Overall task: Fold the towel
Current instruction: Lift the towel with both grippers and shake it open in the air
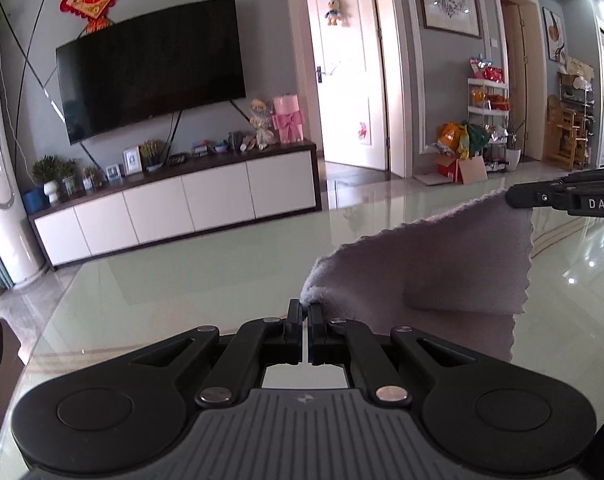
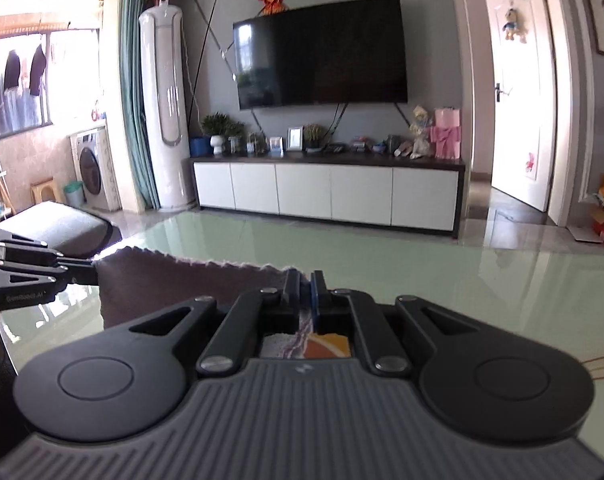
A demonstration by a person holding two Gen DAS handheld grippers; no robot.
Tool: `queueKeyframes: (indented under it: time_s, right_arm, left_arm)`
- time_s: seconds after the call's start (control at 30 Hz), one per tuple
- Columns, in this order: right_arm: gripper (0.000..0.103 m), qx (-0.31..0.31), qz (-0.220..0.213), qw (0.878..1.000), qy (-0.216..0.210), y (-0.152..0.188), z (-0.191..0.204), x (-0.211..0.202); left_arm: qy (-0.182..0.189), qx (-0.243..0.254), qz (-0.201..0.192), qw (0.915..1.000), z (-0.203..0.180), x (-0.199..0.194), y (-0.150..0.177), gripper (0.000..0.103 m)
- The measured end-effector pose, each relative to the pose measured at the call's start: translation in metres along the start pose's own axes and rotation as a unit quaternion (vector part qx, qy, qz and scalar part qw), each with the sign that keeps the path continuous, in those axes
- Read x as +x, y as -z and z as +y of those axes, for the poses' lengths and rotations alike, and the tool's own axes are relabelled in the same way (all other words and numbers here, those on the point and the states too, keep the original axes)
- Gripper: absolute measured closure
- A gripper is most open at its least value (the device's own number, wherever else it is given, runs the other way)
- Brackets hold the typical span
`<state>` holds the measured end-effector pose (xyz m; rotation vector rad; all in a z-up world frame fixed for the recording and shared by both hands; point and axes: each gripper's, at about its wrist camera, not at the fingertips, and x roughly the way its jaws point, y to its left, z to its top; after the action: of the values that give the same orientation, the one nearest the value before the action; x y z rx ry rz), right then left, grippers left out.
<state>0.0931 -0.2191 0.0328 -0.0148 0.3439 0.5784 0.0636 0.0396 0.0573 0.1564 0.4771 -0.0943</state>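
Evidently both grippers, left [image 1: 305, 312] and right [image 2: 306, 280], were clamped on towel [image 1: 442, 256] corners, needing level, taut carrying toward twelve o'clock above the glass table [image 1: 182, 288].

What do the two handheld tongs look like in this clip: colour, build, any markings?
Both are matte black. The left tongs and right tongs each have two linkage arms with silver rivets, round discs at the sides and a grey ribbed base. One right pad looks blue. White lettering "DAS" shows on the right tongs' side.
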Motion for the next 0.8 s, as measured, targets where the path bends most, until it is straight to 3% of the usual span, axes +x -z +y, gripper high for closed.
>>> queueKeyframes:
  time_s: [0.1,0.2,0.27,0.4,0.5,0.6,0.8]
  right_arm:
    - [0.098,-0.049,0.001,0.999,0.016,0.000,0.012,-0.001]
    - [0.098,-0.064,-0.001,0.998,0.002,-0.002,0.020,0.000]
    - [0.098,-0.155,0.020,0.988,0.013,0.009,0.043,0.008]
    - [0.098,-0.189,0.052,0.981,-0.011,0.031,0.060,0.015]
    - [0.098,-0.230,0.082,0.969,-0.043,0.062,0.076,0.017]
    - [0.098,-0.245,0.105,0.962,-0.067,0.089,0.089,0.019]
    - [0.097,-0.223,0.128,0.961,-0.105,0.114,0.105,0.017]
  left_arm:
    - [0.002,0.003,-0.010,0.9999,-0.004,-0.003,-0.008,0.101]
    - [0.005,0.009,-0.017,0.9998,-0.008,-0.003,-0.013,0.101]
    - [0.006,0.009,-0.018,0.9998,-0.009,-0.002,-0.014,0.101]
    - [0.006,0.004,-0.012,0.9999,-0.009,0.000,-0.010,0.101]
    - [0.010,0.002,0.007,0.9999,-0.005,0.002,0.001,0.101]
    - [0.012,-0.008,0.034,0.9993,-0.003,0.008,0.021,0.101]
    - [0.014,-0.019,0.074,0.9970,0.003,0.014,0.057,0.101]
